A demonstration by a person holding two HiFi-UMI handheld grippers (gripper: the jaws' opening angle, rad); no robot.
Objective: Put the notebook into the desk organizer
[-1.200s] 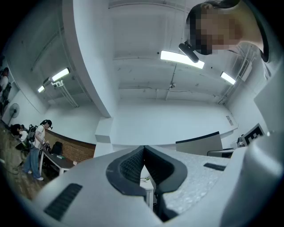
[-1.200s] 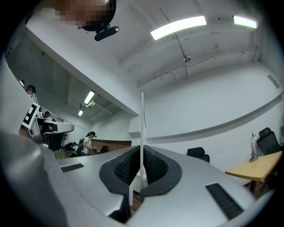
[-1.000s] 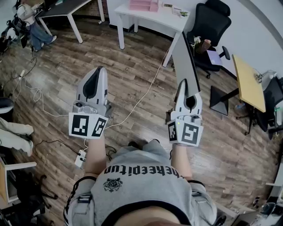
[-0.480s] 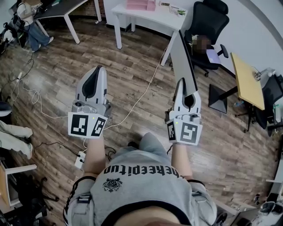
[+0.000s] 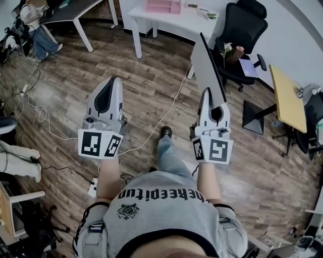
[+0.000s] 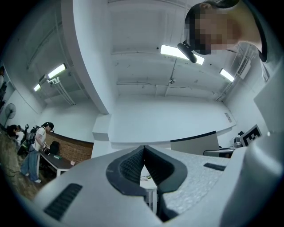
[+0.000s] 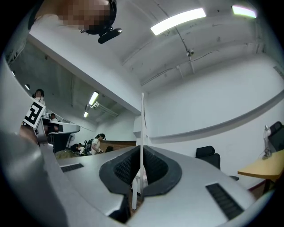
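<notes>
We step a foot (image 5: pixel 165 132) forward toward the desk organizer (image 5: pixel 162 6) on the bench (image 5: pixel 177 22). The right gripper (image 5: pixel 209 95) has its jaws clamped on the notebook (image 5: pixel 203 63); the left gripper (image 5: pixel 112 80) has its jaws together, empty.

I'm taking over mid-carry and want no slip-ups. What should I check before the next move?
1. Notebook gripped by right gripper: ok, jaws shut on its edge.
2. Left gripper free: ok, shut, empty.
3. Organizer in sight: ok, pink, on the white table.
4. Organizer in reach: not ok, floor lies between.
5. Free slot in organizer: cannot tell.
6. Walkway clear: not ok, cable crosses it.
</notes>
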